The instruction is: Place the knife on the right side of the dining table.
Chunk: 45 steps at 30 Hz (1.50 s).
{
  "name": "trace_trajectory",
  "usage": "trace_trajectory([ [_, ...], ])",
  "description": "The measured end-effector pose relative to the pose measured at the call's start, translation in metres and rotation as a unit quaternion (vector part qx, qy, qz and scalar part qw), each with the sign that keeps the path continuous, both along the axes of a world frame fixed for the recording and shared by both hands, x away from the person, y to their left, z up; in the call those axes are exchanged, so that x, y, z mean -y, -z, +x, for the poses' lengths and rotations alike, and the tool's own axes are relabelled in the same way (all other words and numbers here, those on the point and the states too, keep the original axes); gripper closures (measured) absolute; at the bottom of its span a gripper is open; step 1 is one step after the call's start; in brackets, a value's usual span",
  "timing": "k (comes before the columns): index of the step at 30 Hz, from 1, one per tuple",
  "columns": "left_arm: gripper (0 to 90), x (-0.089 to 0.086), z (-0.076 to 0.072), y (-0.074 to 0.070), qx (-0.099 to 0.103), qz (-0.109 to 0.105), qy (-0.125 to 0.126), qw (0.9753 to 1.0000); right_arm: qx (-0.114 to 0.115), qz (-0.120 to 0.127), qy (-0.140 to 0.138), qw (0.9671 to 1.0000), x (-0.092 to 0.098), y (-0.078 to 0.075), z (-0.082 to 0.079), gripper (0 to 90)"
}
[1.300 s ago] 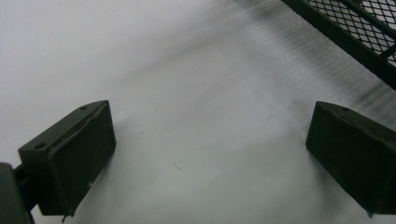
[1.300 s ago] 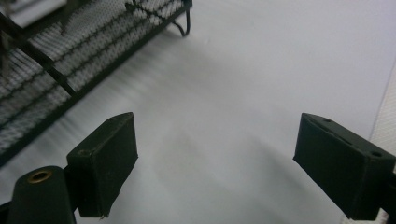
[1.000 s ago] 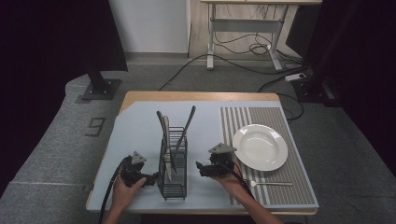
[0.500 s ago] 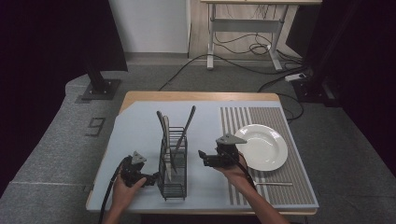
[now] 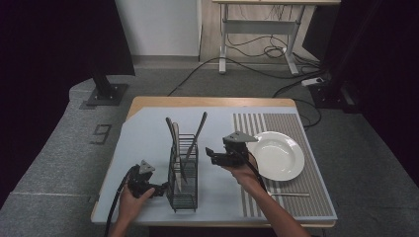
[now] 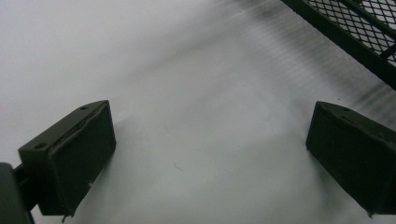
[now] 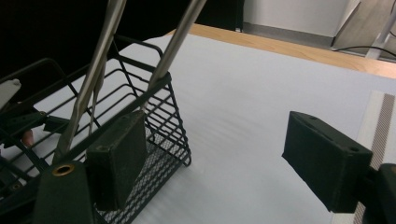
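We note the black wire caddy (image 5: 183,170) standing upright on the desk (image 5: 148,143), with cutlery handles (image 5: 196,134) leaning out of its top. The left hand-held gripper (image 5: 159,189) rests low beside the caddy's near left corner, jaws released with bare desk between them. The right hand-held gripper (image 5: 211,154) hovers raised just right of the caddy, jaws spread wide, grasping nothing. A white plate (image 5: 276,155) sits on the striped mat (image 5: 296,192), right of the hand (image 5: 242,170).
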<state>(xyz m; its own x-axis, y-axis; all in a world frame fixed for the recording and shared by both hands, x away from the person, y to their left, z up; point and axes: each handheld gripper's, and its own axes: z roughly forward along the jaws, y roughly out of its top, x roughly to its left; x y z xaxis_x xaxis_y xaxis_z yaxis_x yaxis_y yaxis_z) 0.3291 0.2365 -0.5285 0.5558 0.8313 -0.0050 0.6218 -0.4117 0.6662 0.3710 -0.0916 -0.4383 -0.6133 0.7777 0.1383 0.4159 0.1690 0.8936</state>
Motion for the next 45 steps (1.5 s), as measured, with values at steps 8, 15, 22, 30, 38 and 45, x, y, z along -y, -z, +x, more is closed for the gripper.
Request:
trace_trajectory([
  [8, 0.9, 0.0, 0.0, 0.0, 0.0, 0.0, 0.0, 1.0, 0.004, 0.003, -0.001, 1.0, -0.004, -0.009, 0.008, 22.3],
  [15, 0.9, 0.0, 0.0, 0.0, -0.001, 0.0, 0.0, 1.0, 0.007, 0.014, 0.001, 0.9999, -0.005, -0.016, 0.015, 24.3],
  [22, 0.9, 0.0, 0.0, 0.0, 0.0, 0.0, 0.0, 1.0, 0.011, 0.015, 0.001, 0.9998, -0.009, -0.022, 0.026, 29.0],
  [30, 0.9, 0.0, 0.0, 0.0, 0.0, 0.0, 0.0, 1.0, 0.02, 0.015, -0.003, 0.9997, -0.015, -0.029, 0.035, 30.7],
  [38, 0.9, 0.0, 0.0, 0.0, 0.0, 0.0, 0.0, 1.0, 0.018, 0.022, -0.007, 0.9996, -0.02, -0.03, 0.047, 34.4],
  [45, 0.9, 0.0, 0.0, 0.0, 0.0, 0.0, 0.0, 1.0, 0.019, 0.028, -0.008, 0.9994, -0.027, -0.033, 0.055, 37.5],
])
